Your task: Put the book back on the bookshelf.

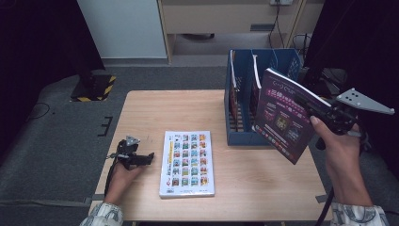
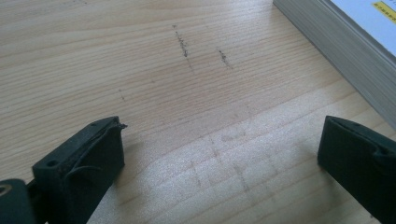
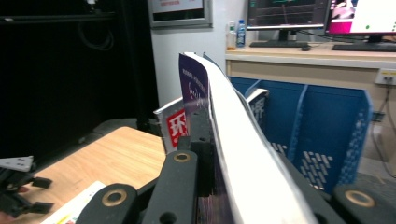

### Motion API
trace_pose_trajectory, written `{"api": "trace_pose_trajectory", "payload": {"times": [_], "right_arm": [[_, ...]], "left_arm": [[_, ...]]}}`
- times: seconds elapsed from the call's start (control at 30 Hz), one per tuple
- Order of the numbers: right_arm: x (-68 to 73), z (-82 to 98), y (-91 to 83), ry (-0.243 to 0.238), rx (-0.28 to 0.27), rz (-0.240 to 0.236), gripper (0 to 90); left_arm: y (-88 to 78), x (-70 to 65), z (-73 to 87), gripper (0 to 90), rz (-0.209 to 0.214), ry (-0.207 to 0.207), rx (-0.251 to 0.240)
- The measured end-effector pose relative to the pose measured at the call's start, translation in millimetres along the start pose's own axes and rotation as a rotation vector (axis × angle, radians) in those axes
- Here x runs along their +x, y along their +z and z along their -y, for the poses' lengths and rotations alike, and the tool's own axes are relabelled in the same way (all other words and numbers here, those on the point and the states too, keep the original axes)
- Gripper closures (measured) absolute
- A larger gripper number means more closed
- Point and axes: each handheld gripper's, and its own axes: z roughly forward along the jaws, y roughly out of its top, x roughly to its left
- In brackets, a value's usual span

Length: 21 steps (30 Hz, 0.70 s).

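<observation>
Right gripper [image 1: 324, 114] clamped on purple book [image 1: 284, 113], holding it tilted in the air just right of the blue file rack [image 1: 242, 99], above the wooden table [image 1: 188, 106]. Left gripper [image 1: 146, 158] jaws apart, nothing between them, resting on the table well left of the rack, just beside the picture-grid book [image 1: 187, 163] lying flat.

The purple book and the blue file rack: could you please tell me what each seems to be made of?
The purple book: paper with a glossy soft cover, judging by how it bends in the right tongs. The blue file rack: probably rigid moulded plastic, with perforated walls.
</observation>
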Motion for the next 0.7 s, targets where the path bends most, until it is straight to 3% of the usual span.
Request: {"api": "trace_pose_trajectory", "payload": {"times": [0.33,0.7], "right_arm": [[-5.8,-4.2,3.1,-0.01,0.01,0.065,83.9],[-12.1,-8.6,17.8,-0.03,0.029,0.157,83.9]], "left_arm": [[-0.1,-0.2,0.1,0.0,-0.002,-0.001,0.0],[0.0,-0.3,0.1,0.0,-0.002,-0.002,-0.001]]}}
